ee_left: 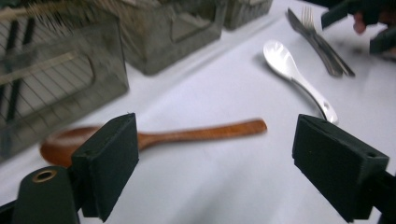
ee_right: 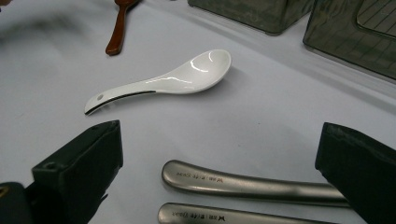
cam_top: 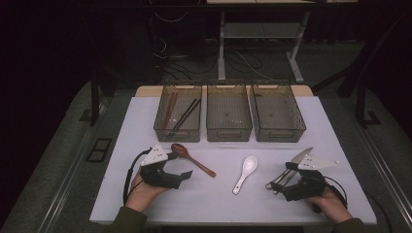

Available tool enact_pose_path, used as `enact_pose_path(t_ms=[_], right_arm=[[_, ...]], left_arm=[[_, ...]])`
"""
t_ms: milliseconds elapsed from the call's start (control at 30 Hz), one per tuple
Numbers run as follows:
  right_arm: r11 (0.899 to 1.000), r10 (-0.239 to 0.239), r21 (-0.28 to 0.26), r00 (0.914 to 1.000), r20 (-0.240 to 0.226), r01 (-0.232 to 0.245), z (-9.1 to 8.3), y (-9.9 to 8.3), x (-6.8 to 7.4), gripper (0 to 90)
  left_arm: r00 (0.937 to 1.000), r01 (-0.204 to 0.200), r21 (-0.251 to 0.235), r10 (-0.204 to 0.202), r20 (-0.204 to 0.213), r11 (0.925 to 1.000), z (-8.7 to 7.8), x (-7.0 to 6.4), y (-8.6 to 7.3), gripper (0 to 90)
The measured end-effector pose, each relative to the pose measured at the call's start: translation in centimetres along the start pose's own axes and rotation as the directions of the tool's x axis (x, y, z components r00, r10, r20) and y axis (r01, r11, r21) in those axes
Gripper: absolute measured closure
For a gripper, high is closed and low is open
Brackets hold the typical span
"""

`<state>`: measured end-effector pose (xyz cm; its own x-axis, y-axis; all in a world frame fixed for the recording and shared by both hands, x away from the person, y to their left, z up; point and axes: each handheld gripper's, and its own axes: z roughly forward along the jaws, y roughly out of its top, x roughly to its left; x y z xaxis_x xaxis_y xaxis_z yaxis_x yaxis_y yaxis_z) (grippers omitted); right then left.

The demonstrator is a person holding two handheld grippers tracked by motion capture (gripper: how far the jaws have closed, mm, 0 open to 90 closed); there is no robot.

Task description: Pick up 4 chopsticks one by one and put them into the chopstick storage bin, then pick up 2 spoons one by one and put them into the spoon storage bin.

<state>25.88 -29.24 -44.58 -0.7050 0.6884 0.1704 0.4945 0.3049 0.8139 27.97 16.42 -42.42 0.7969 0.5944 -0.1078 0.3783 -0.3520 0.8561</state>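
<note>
Three mesh bins [cam_top: 229, 127] line the upper middle of the high view. My left claw [ee_left: 215, 163] gapes wide at lower left, the wooden spoon [ee_left: 154, 138] lying just beyond its jaws. My right claw [ee_right: 219, 182] stands wide at lower right around two steel handles [ee_right: 252, 184]. The white spoon [cam_top: 245, 174] sits centre.

Three bins [cam_top: 229, 127] are set side by side at the far edge of the table [cam_top: 121, 141]; chopsticks [cam_top: 183, 116] are held in the left one. Nearer: wooden spoon [cam_top: 192, 158] at left, ceramic spoon [cam_top: 245, 174] mid, metal cutlery [cam_top: 286, 175] at right.
</note>
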Motion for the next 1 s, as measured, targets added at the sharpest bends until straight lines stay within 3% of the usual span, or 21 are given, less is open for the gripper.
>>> enact_pose_path(t_ms=[167,333,600,800,1000], right_arm=[[1.0,-0.004,0.001,1.0,-0.004,0.004,0.0,0.0,0.0,0.7],[1.0,-0.006,-0.002,1.0,-0.004,0.006,0.0,0.0,0.0,0.6],[1.0,-0.011,-0.01,0.9996,-0.027,0.01,-0.1,0.2,0.1,0.6],[1.0,0.006,-0.018,0.9998,-0.017,-0.007,0.2,1.2,0.1,0.6],[1.0,-0.002,0.003,0.9981,-0.062,0.002,0.4,2.4,0.3,0.7]], left_arm=[[0.9999,0.006,0.046,-0.005,-0.012,0.9989,0.1,-0.5,-1.2,7.2],[0.9997,0.003,0.056,-0.001,-0.023,0.9984,0.2,-1.0,-1.7,0.0],[0.9999,0.004,0.076,-0.004,-0.01,0.9971,0.4,-1.1,-1.8,0.0],[0.9999,0.012,0.071,-0.011,-0.002,0.9974,0.3,-1.2,-1.9,0.0],[0.9997,0.024,0.069,-0.024,-0.003,0.9973,0.2,-1.1,-2.1,0.0]])
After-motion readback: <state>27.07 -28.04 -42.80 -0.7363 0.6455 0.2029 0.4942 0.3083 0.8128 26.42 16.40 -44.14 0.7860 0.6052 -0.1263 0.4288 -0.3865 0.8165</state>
